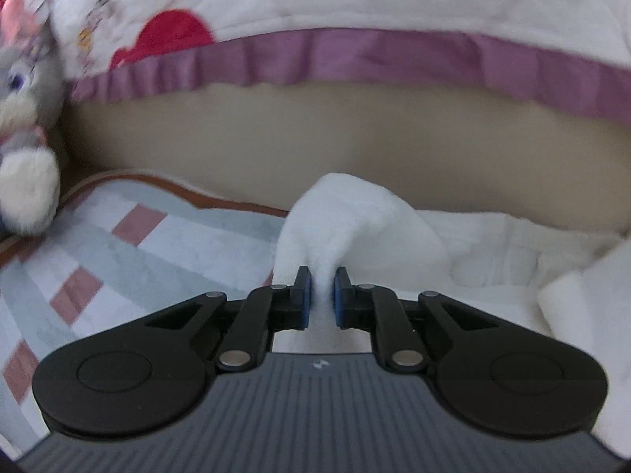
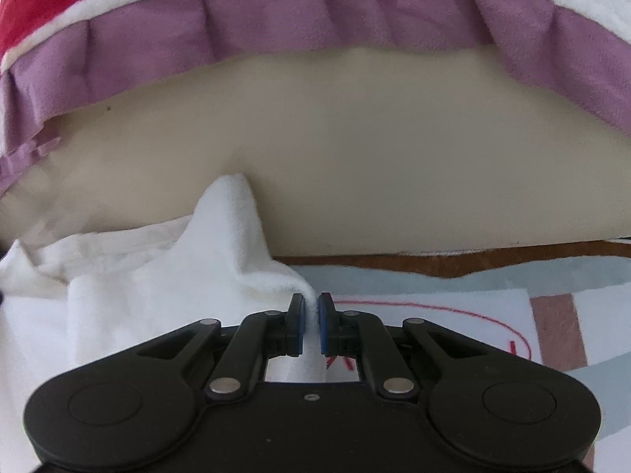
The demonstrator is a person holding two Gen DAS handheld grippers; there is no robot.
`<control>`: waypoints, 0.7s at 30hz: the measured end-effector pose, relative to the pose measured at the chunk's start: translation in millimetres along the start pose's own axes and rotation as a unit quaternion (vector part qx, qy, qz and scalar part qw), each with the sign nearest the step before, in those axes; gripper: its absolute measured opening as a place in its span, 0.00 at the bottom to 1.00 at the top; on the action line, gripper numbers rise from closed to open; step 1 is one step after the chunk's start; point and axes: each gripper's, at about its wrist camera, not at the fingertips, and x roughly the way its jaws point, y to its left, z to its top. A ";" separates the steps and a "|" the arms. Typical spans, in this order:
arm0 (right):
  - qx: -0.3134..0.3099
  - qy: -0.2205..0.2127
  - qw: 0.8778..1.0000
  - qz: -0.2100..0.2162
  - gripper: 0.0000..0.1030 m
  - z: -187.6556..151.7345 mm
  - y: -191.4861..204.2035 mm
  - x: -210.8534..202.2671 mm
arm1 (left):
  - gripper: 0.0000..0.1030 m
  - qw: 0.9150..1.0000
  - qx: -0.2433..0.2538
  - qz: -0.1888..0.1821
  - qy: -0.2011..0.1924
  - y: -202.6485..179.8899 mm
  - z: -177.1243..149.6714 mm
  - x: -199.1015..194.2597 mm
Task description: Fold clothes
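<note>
A white fleecy garment (image 1: pixel 453 248) lies on a checked mat. My left gripper (image 1: pixel 322 289) is shut on a pinched-up fold of it, which rises in a peak just beyond the blue pads. In the right wrist view the same white garment (image 2: pixel 157 287) spreads to the left. My right gripper (image 2: pixel 311 315) is shut on its right edge, a thin ridge of cloth squeezed between the pads. The cloth stands up in a point behind the fingers.
The mat (image 1: pixel 118 252) has grey, white and pink checks and a brown border (image 2: pixel 434 262). A beige mattress side (image 2: pixel 355 165) rises behind, with a purple-frilled bedspread (image 2: pixel 315 15) hanging over it. A grey plush toy (image 1: pixel 27 126) sits at far left. White paper with red lines (image 2: pixel 453 323) lies right.
</note>
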 end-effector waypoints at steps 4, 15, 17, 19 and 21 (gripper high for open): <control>-0.035 -0.020 0.999 -0.032 0.07 -2.6 10.6 1.9 | 0.11 0.994 -0.101 -0.039 0.002 39.0 -5.6 7.4; -0.035 -0.006 0.997 -0.064 0.07 -9.8 14.5 16.3 | 0.09 0.991 -0.115 -0.072 0.001 34.2 -11.3 -23.0; -0.038 -0.009 0.997 -0.068 0.07 -9.5 16.2 15.8 | 0.07 0.985 -0.120 -0.119 -0.018 40.1 -7.7 -35.2; -0.043 -0.012 0.996 -0.072 0.07 -8.5 19.6 15.5 | 0.07 0.977 -0.118 -0.174 -0.045 44.9 -3.4 -50.7; -0.049 -0.014 0.996 -0.076 0.07 -7.5 23.0 15.2 | 0.07 0.970 -0.118 -0.208 -0.047 48.6 1.3 -57.0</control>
